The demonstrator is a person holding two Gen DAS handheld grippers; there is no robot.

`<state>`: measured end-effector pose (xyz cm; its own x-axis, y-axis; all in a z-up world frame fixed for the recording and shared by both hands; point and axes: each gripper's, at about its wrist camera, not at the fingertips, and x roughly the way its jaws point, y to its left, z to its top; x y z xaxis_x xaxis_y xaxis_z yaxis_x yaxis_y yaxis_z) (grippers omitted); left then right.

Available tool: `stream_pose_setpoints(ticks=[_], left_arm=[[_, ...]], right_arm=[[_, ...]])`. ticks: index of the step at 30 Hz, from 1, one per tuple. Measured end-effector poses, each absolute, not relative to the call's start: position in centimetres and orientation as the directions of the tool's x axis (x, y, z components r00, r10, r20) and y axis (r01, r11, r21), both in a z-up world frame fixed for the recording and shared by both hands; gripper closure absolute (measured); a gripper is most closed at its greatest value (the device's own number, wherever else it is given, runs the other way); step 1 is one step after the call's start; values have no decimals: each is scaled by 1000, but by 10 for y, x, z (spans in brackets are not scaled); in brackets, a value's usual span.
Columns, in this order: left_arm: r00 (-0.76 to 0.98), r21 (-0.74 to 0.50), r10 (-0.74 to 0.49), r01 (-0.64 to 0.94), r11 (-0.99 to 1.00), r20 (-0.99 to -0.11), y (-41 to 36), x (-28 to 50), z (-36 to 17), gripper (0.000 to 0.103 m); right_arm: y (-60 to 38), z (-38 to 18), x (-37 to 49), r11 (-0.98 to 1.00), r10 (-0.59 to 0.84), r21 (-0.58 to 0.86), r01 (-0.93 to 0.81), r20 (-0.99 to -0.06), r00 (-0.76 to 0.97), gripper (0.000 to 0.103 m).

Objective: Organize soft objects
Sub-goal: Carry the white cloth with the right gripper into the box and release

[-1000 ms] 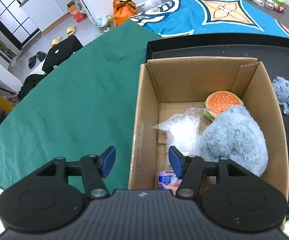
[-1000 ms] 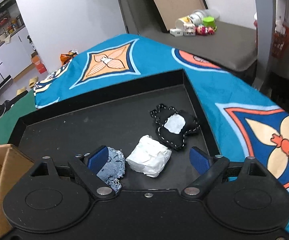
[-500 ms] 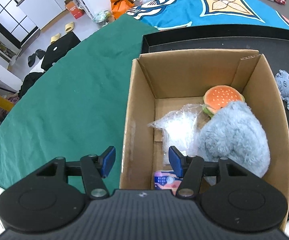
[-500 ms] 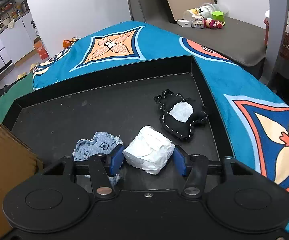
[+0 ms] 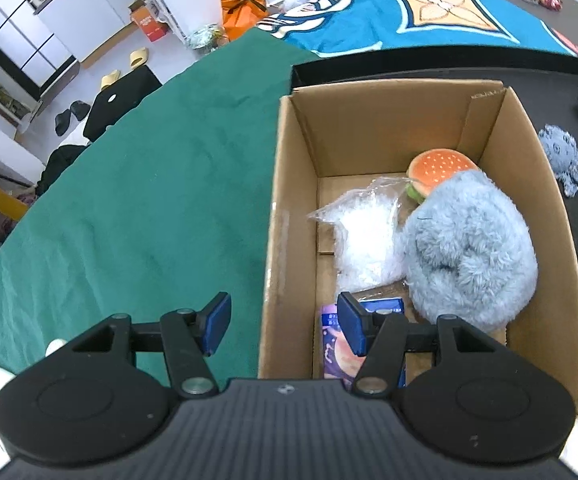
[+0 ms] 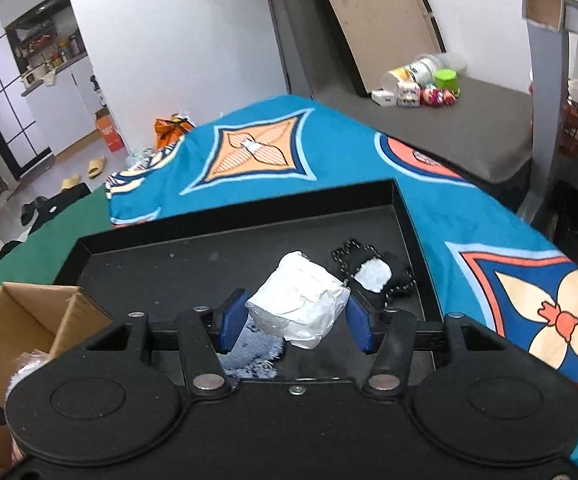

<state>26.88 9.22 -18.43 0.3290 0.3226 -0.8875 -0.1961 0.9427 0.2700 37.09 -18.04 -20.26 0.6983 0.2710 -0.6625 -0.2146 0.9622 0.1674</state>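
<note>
surface: green cloth meets a blue patterned cloth; a shallow black tray lies across both, with an open brown cardboard box at its 9 o'clock end.
target: white crumpled soft bundle, wrinkled, roughly block-shaped, papery or plastic skin, looks squashy. It sits between the blue pads of the right gripper, seemingly lifted off the tray floor.
right gripper: closed in on the bundle, pads touching or very nearly touching both flanks; grip depth looks shallow.
left gripper: spread, holding nothing, hovering over the box's 9 o'clock wall.
risk 1: bundle slips out on the way to the box, since a soft skin compresses and only its near end is pinched.
risk 2: blue-and-white frayed fabric piece, right under the left pad, could snag and be dragged along.
risk 3: black stitched plush with a white patch, just beside the bundle at 2 o'clock, could get knocked.
risk 4: box is getting crowded: fluffy pale blue plush, burger plush, clear plastic bag. Free floor is toward 10 o'clock; a drop elsewhere may roll off the pile.
</note>
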Motion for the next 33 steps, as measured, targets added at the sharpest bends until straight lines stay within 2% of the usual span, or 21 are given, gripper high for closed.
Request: stream_pose_setpoints(ticks=[12, 19, 22, 24, 30, 33], left_arm=[[377, 209, 273, -202, 957, -885, 97, 255, -176, 46], [405, 150, 224, -206, 967, -886, 105, 245, -177, 52], [415, 124, 201, -206, 971, -887, 109, 242, -179, 59], [420, 109, 188, -206, 972, -888, 112, 239, -180, 68], [431, 68, 153, -205, 976, -889, 118, 238, -185, 88], [438, 62, 145, -199, 978, -887, 120, 237, -186, 90]], right_arm=[[-155, -164, 344, 921, 386, 193, -340, -583, 715, 51], [-120, -153, 331, 894, 431, 160, -419, -570, 700, 50], [-111, -152, 329, 889, 436, 152, -432, -572, 695, 50], [-103, -152, 326, 884, 440, 140, -447, -576, 689, 50], [-78, -154, 318, 867, 454, 116, -485, -587, 671, 50], [-65, -154, 314, 854, 467, 105, -509, -587, 662, 50]])
